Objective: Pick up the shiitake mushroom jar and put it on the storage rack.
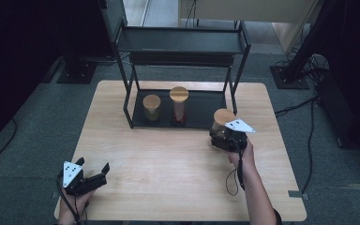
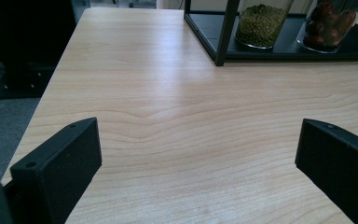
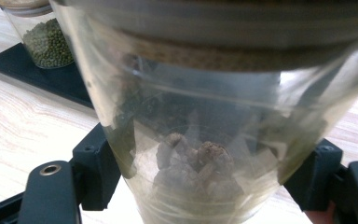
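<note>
Holding: right gripper [image 1: 226, 137] pinching a cork-lidded glass jar [image 1: 223, 120] (dark contents) at the rack [image 1: 183, 44]'s right front corner. Two jars, green [image 1: 151, 108] and red [image 1: 178, 106], stand on the rack's tray; third apparently unplaced. Left gripper [image 1: 96, 172] spread, idle over the bench [image 1: 168, 178].

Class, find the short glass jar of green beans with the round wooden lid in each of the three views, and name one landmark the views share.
High view: the short glass jar of green beans stands on the black metal rack's bottom tray, left of the taller jar.
Left gripper view: top centre, lid cut off.
Right gripper view: top left corner.
Shared landmark: the rack's black tray.
</note>
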